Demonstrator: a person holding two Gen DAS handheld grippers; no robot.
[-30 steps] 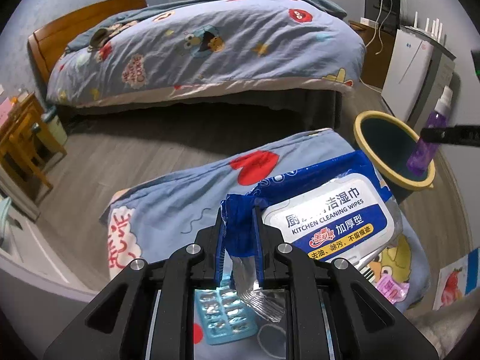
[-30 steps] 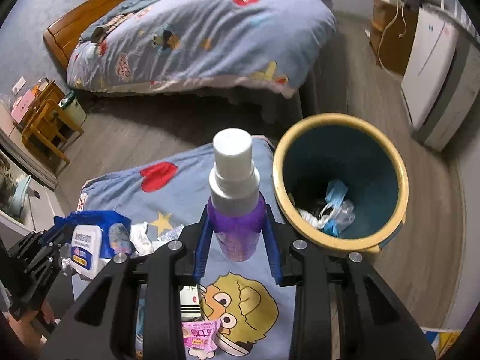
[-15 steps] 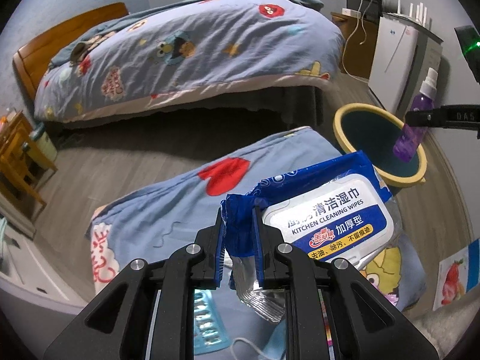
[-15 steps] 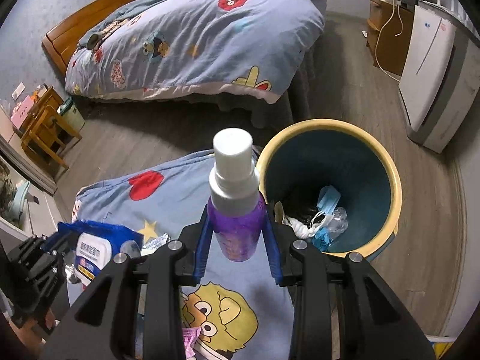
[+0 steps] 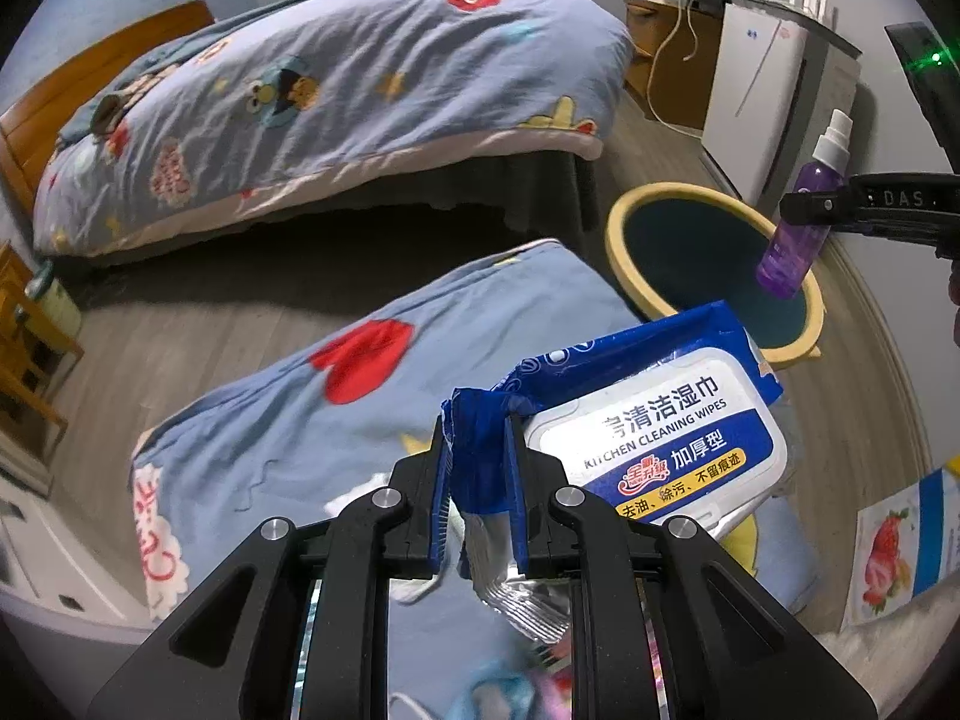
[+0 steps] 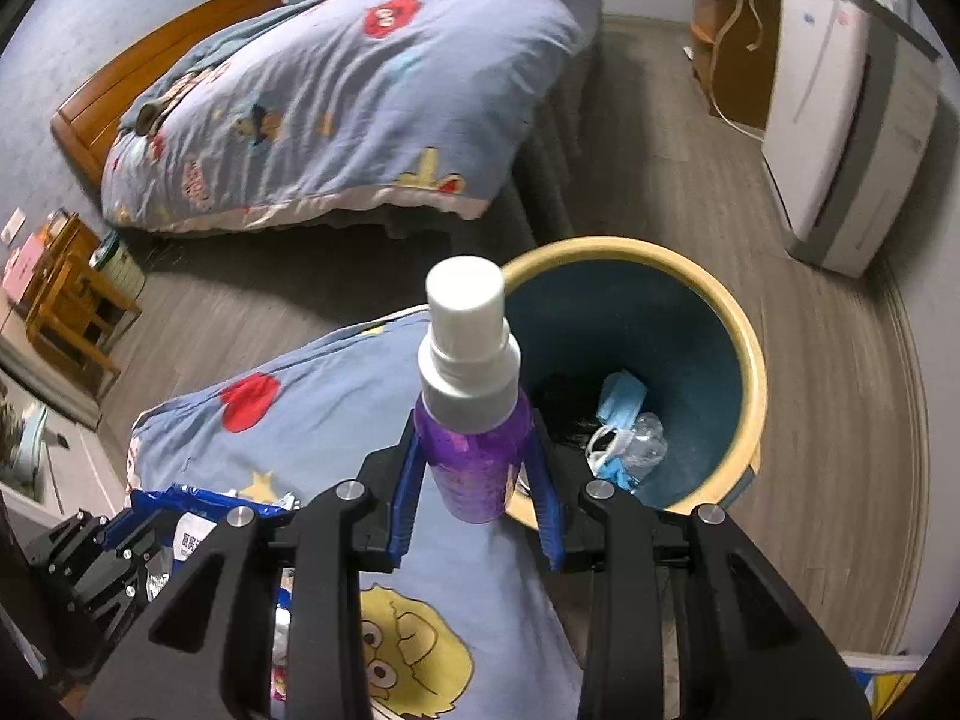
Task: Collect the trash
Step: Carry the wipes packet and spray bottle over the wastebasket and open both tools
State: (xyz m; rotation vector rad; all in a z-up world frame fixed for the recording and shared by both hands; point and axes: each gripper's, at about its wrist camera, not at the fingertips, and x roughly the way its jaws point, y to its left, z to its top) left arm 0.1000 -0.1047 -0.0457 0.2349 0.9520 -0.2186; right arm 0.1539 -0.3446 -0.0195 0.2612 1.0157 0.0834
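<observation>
Over the yellow-rimmed bin point(image 6: 757, 384), the right tool point(image 6: 474, 495) clamped a purple spray bottle point(image 6: 471, 450) upright for dropping, while the left tool point(image 5: 480, 504) pinched a wipes pack point(image 5: 660, 438) by its torn corner beside it.

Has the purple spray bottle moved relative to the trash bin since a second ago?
Yes. In the left wrist view the purple spray bottle, clamped in the right gripper, now overlaps the trash bin's opening; earlier it hung at the bin's right rim.
</observation>
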